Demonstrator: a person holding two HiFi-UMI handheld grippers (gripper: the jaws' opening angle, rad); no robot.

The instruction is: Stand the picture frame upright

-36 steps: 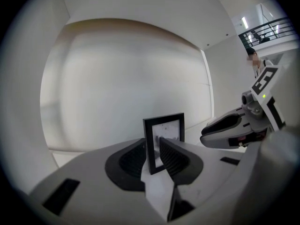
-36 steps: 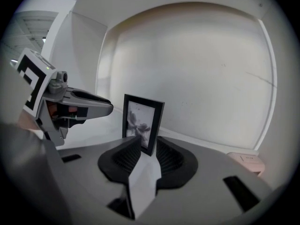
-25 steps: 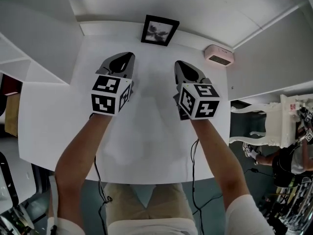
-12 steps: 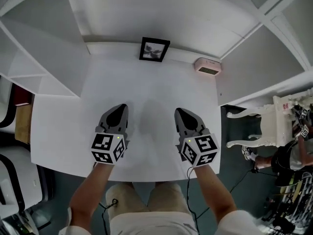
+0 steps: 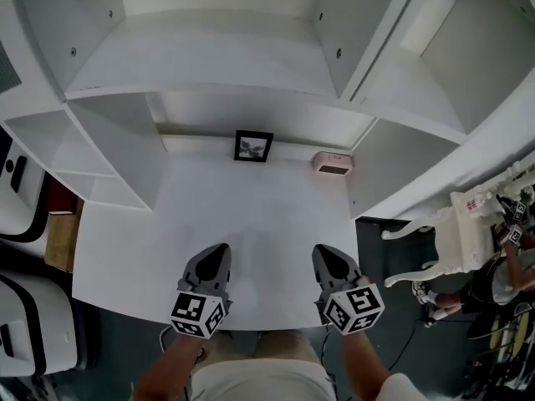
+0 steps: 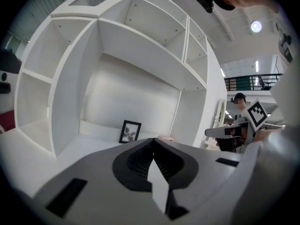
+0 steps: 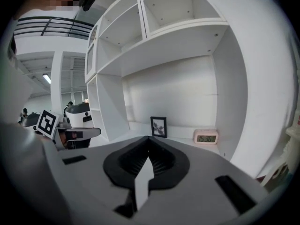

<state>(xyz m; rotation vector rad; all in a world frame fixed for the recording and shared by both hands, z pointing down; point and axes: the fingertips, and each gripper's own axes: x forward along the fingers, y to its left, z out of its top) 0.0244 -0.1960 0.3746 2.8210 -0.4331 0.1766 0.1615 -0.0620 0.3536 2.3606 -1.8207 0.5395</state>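
left claw (image 5: 212, 261) shut, empty; right claw (image 5: 329, 262) shut, empty; side by side, apart.

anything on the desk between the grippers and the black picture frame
No. The head view shows only bare white desktop between the left gripper, the right gripper and the black picture frame.

We see open counter (image 5: 251, 224) in front of the picture frame (image 5: 253, 146). A clock (image 5: 333, 164) stands near the frame's right, a shelf (image 5: 209, 69) overhangs the frame, and upright panels (image 5: 117, 153) flank it.
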